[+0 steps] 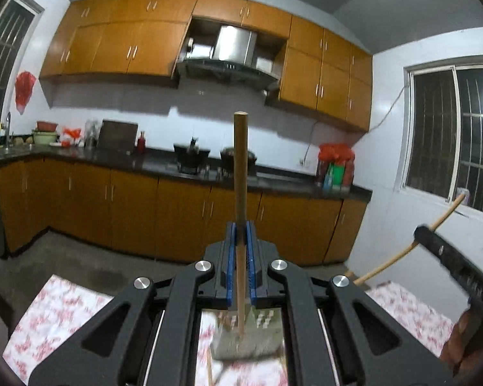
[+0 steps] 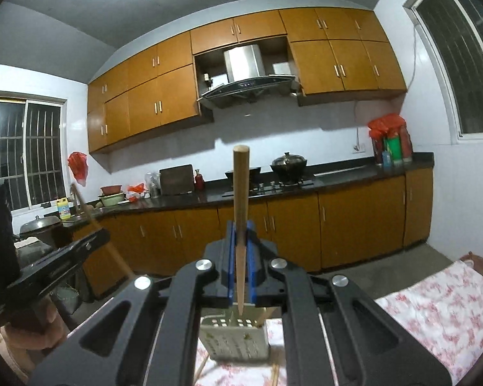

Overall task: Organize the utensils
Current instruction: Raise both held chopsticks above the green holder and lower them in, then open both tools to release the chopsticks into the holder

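My left gripper (image 1: 240, 234) is shut on a wooden chopstick (image 1: 240, 167) that stands upright, its lower end over a grey perforated utensil holder (image 1: 246, 341) on the table. My right gripper (image 2: 240, 234) is shut on another wooden chopstick (image 2: 240, 186), its tip pointing down into the same holder (image 2: 235, 337). In the left wrist view the right gripper (image 1: 447, 251) and its chopstick (image 1: 402, 251) show at the right. In the right wrist view the left gripper (image 2: 58, 263) and its chopstick (image 2: 96, 222) show at the left. More chopsticks (image 2: 203, 366) lie on the cloth by the holder.
The table has a white cloth with a red floral print (image 1: 64, 308), also seen in the right wrist view (image 2: 441, 308). Beyond are orange kitchen cabinets (image 1: 183, 212), a dark countertop with pots (image 2: 288, 164) and a range hood (image 2: 248, 80).
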{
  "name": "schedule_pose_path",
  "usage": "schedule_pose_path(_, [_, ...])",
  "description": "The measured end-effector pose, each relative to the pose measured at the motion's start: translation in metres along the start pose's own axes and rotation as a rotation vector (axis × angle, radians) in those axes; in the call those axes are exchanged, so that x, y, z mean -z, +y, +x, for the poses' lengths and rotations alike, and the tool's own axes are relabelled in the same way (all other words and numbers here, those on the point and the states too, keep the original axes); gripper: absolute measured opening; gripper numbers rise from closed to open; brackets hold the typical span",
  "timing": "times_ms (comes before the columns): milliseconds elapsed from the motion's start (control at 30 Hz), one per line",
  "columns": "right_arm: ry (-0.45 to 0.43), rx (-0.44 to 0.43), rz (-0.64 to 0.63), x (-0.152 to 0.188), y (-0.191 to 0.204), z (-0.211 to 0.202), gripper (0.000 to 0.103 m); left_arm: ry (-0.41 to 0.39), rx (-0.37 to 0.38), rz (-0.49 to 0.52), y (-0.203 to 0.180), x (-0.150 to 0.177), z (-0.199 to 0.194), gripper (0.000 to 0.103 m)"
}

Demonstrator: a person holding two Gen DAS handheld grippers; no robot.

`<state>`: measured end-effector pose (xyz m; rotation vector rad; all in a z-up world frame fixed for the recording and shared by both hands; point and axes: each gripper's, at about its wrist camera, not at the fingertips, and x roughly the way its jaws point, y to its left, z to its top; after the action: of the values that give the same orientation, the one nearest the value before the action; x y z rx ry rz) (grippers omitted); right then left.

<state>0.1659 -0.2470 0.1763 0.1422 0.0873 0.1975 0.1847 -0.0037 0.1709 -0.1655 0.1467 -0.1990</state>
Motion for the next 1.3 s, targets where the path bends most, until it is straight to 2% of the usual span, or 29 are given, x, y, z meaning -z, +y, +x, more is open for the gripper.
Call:
schedule_pose_path(200, [0.066, 0.013, -0.003, 0.013, 0.000, 0.044, 0.008, -0.017, -0.013, -0.010, -0.001, 0.010, 0.034, 0.007])
schedule_pose_path(400, [0.152, 0.020, 0.000, 0.033, -0.002, 0.078, 0.008, 0.025, -0.022, -0.028, 0.006, 0.034, 0.059, 0.007])
schedule_pose_path(633, [0.212, 0.014, 0.017, 0.047, -0.004, 0.095, 0.010, 0.095, -0.010, -0.045, 0.008, 0.051, 0.072, 0.008])
schedule_pose_path(700, [0.212, 0.014, 0.018, 0.047, -0.004, 0.096, 0.011, 0.099, -0.010, -0.043, 0.009, 0.050, 0.071, 0.015])
schedule_pose_path(767, [0.209, 0.015, 0.017, 0.047, -0.003, 0.095, 0.011, 0.090, -0.018, -0.041, 0.009, 0.048, 0.067, 0.034])
schedule_pose_path(933, [0.188, 0.016, 0.021, 0.042, -0.002, 0.084, 0.013, 0.075, -0.027, -0.044, 0.009, 0.041, 0.057, 0.035])
schedule_pose_path(1067, [0.146, 0.022, 0.021, 0.033, -0.004, 0.060, 0.018, 0.061, -0.035, -0.060, 0.010, 0.033, 0.044, 0.037])
schedule_pose_path(1200, [0.120, 0.062, 0.024, 0.032, -0.015, 0.030, 0.024, 0.054, -0.056, -0.068, 0.017, 0.027, 0.020, 0.042])
schedule_pose_path(1300, [0.142, 0.113, 0.041, 0.047, -0.032, 0.011, 0.026, 0.071, -0.097, -0.062, 0.027, 0.035, -0.004, 0.048])
